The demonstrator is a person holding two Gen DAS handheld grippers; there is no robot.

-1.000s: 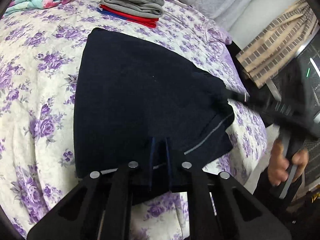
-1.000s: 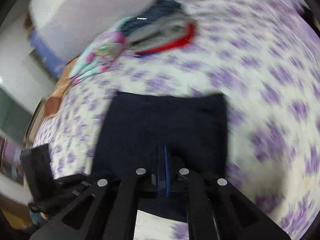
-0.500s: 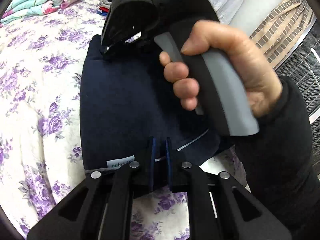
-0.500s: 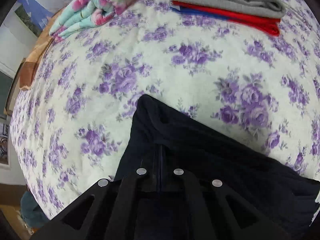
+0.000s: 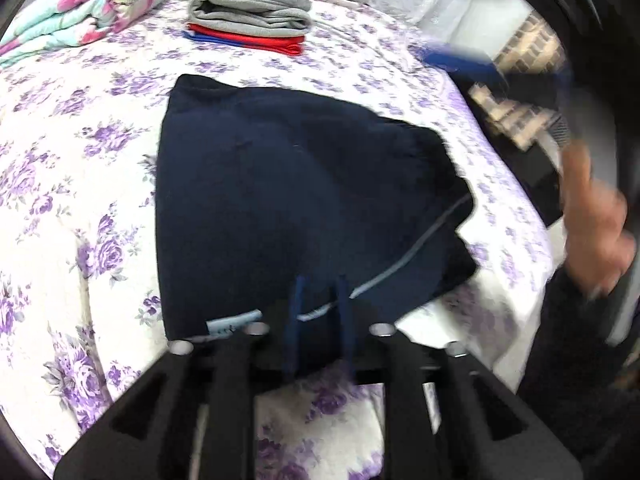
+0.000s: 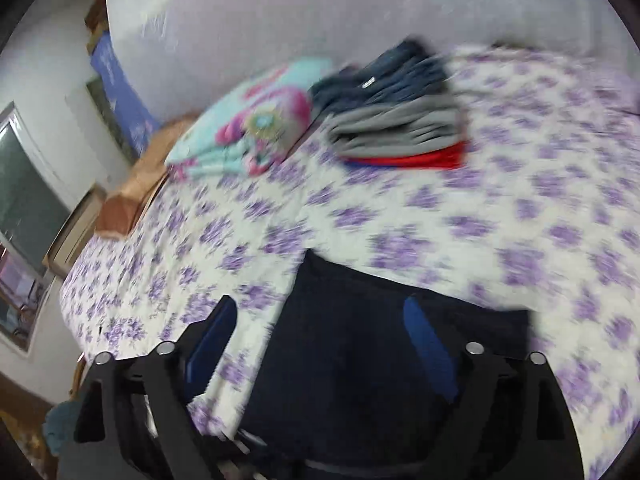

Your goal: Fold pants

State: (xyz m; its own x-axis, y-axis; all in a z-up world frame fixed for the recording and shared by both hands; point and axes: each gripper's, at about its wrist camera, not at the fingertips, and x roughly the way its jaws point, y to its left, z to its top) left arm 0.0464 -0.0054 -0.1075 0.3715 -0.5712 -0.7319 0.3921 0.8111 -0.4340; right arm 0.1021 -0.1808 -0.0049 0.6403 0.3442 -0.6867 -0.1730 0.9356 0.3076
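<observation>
Purple-flowered bedding covers the bed [image 5: 72, 184], which serves as the folding surface. Ahead of the left gripper [image 5: 320, 312] lie the dark navy pants [image 5: 280, 192], doubled over into a flat block with the near hem between the blue pads. Those jaws are opening, so the cloth looks to be let go rather than pinched. The right gripper [image 6: 320, 344] hangs above the far end of the pants, jaws opening wide with nothing pressed between them, likely releasing the fold. Beyond both, a stack of folded clothes [image 5: 250, 12] sits beside a folded floral blanket [image 5: 84, 8], probably finished work kept clear.
</observation>
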